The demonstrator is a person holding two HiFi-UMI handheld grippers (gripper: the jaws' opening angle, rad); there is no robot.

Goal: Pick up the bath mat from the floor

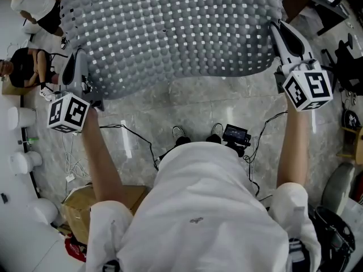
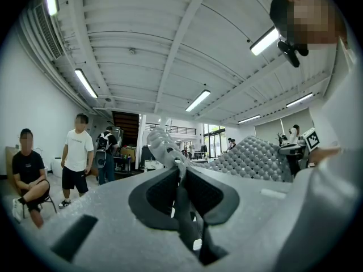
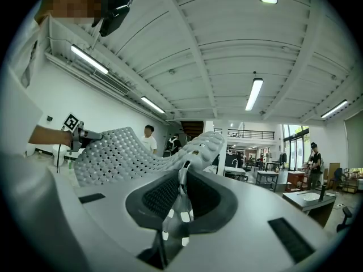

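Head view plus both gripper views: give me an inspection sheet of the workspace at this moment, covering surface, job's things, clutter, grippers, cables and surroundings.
Surface: grey marbled floor, glossy.
Job's things: bath mat, grey, bubbled and perforated, lifted off the floor and spread between the grippers.
Clutter: cardboard box at the person's left side; black device near the feet.
Grippers: left gripper and right gripper each shut on an edge of the mat.
Cables: black cable and white cable loose on the floor.
Surroundings: seated person, standing person, strip light overhead.
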